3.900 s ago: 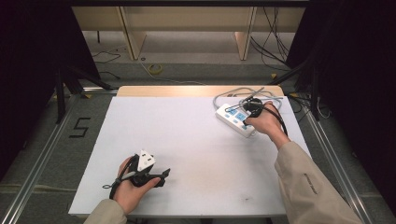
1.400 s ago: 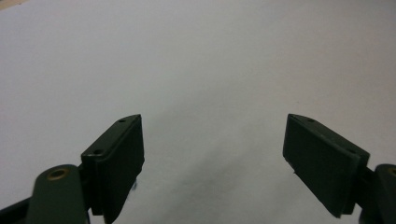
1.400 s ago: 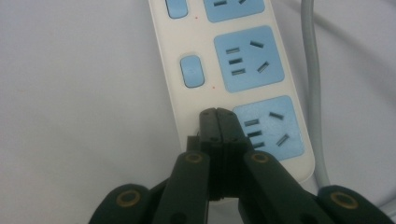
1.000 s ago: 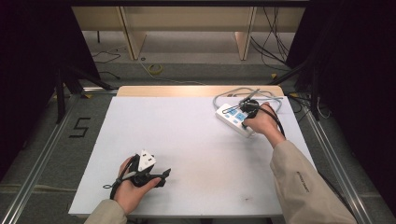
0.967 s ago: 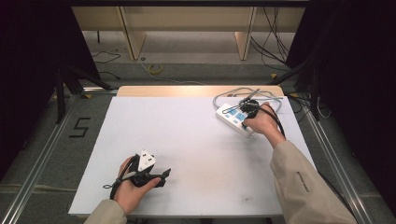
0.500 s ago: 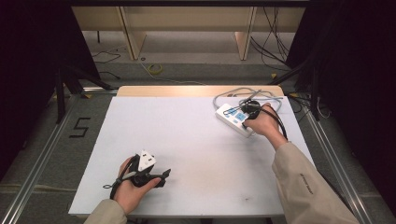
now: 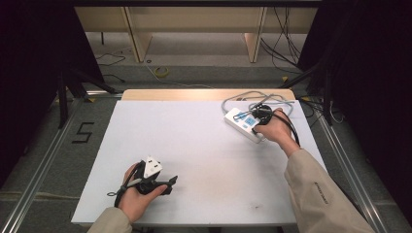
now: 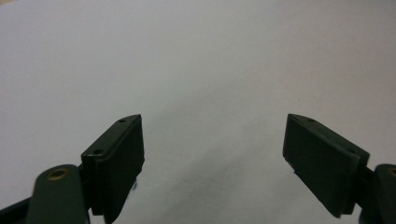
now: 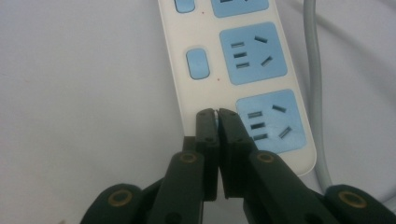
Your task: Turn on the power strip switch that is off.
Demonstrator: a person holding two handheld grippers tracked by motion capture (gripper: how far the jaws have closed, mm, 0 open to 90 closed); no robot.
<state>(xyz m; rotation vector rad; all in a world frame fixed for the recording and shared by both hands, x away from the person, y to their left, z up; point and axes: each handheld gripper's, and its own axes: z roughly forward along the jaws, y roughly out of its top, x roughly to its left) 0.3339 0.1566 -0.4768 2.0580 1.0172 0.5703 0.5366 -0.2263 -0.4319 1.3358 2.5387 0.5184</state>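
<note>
A white power strip [image 7: 243, 124] with blue sockets and blue switch buttons lies at the table's far right; its grey cable [image 7: 243, 94] loops behind it. My right gripper [image 7: 260, 114] sits over it. In the right gripper view the jaws are shut, their tips [image 9: 216, 114] resting on the strip [image 9: 243, 70] where the nearest switch sits, beside the nearest socket [image 9: 271, 121]. The switch under the tips is hidden. My left gripper [image 7: 170, 183] rests near the table's front left, held in a hand, jaws wide open [image 8: 212, 144] over bare white tabletop.
The white table [image 7: 194, 145] has a wooden strip along its far edge [image 7: 194, 94]. Black cables [image 7: 286, 43] and a yellow coil [image 7: 162, 72] lie on the floor beyond. Metal rails run along both sides of the table.
The right hand has shifted slightly over the power strip. The left gripper has stayed in place.
</note>
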